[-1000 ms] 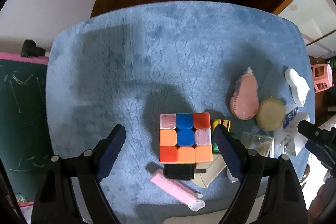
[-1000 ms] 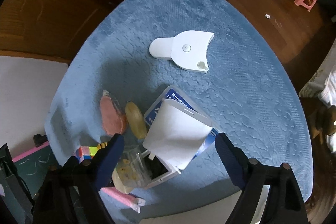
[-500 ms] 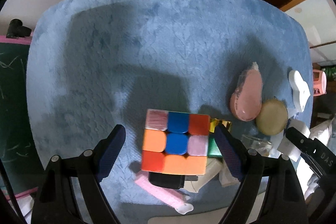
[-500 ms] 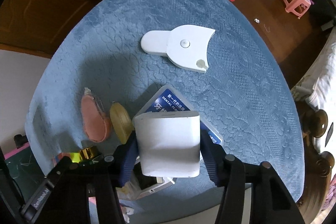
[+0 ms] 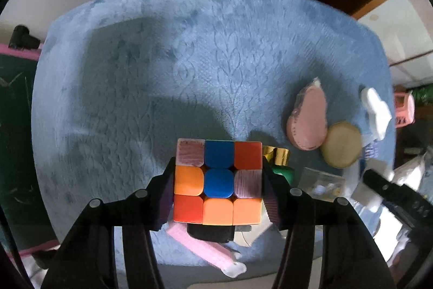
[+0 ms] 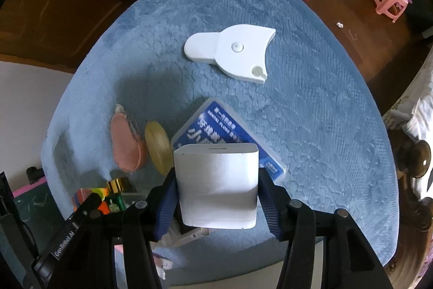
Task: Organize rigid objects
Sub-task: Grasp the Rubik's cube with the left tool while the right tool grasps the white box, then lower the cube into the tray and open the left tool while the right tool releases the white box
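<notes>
Two claws are loaded: the right claw pinches a white box, the left claw pinches a Rubik's cube, both above the blue-covered bench. Next likely comes placing each ahead on open cloth.

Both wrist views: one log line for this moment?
left gripper: shut on multicoloured puzzle cube | right gripper: shut on white rounded plastic box | surface: blue textured mat

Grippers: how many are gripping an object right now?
2. The left gripper has its fingers pressed against both sides of the puzzle cube; the right gripper clamps the white box above the blue-labelled case.
</notes>
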Demonstrator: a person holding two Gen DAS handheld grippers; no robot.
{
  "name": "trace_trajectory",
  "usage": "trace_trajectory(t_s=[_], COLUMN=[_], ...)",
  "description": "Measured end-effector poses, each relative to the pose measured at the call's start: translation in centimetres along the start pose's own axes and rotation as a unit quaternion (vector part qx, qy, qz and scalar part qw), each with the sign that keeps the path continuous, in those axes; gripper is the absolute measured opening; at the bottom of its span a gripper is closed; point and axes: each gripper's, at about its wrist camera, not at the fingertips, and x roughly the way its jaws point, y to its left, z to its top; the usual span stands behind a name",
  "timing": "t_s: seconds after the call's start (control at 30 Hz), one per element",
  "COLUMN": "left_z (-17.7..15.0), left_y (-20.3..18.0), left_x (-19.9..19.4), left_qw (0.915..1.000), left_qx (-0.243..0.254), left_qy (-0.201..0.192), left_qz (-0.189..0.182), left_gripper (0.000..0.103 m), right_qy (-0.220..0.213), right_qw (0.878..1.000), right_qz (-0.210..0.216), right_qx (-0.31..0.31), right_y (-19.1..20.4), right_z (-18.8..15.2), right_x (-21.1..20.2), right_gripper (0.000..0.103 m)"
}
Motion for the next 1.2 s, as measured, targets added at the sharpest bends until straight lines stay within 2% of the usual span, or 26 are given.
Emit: trace_trajectory(t_s=[0.13,0.27,0.37,0.5,0.67,0.8,0.93,1.03,1.2], left_z=[-1.1,-2.7,-5.6,-9.1,-16.1,-20.6,-24.6,-26.7,-29.8], left_y=[0.1,0.2,0.1,0.0,-1.1,-2.0,-2.5,-2.7,-2.9], left_x=[-4.2,-9.1,-13.4,-16.7,-19.7,-19.1,-16.1,-13.7,-10.6], left_qw=[0.9988,0.9951,0.9918,0.9866,0.9790,0.9786,0.9841,0.9868,0.9867], left_qx=[0.002,0.015,0.018,0.031,0.055,0.069,0.067,0.066,0.061], left_qy=[-0.048,-0.097,-0.125,-0.154,-0.182,-0.178,-0.158,-0.146,-0.148], left_qz=[-0.010,-0.013,-0.021,-0.045,-0.073,-0.078,-0.044,-0.024,-0.025], left_gripper=[0.059,0.059,0.059,0.060,0.059,0.060,0.060,0.060,0.060], right_qy=[-0.011,-0.038,-0.059,-0.085,-0.106,-0.108,-0.102,-0.092,-0.072], right_qw=[1.000,0.997,0.993,0.985,0.972,0.964,0.959,0.960,0.965], right_qz=[0.023,0.052,0.075,0.098,0.108,0.094,0.066,0.045,0.025], right_qx=[-0.012,-0.035,-0.062,-0.111,-0.178,-0.224,-0.257,-0.260,-0.251], right_y=[-1.1,-1.1,-0.8,-1.0,-3.0,-5.3,-7.8,-10.0,-12.3], right_z=[-1.1,-2.6,-4.8,-8.3,-14.5,-19.6,-23.2,-25.1,-27.1], right_x=[-1.8,-5.8,-9.3,-13.9,-17.5,-17.5,-15.8,-13.3,-9.2], right_gripper=[0.056,0.056,0.056,0.056,0.056,0.056,0.056,0.056,0.056])
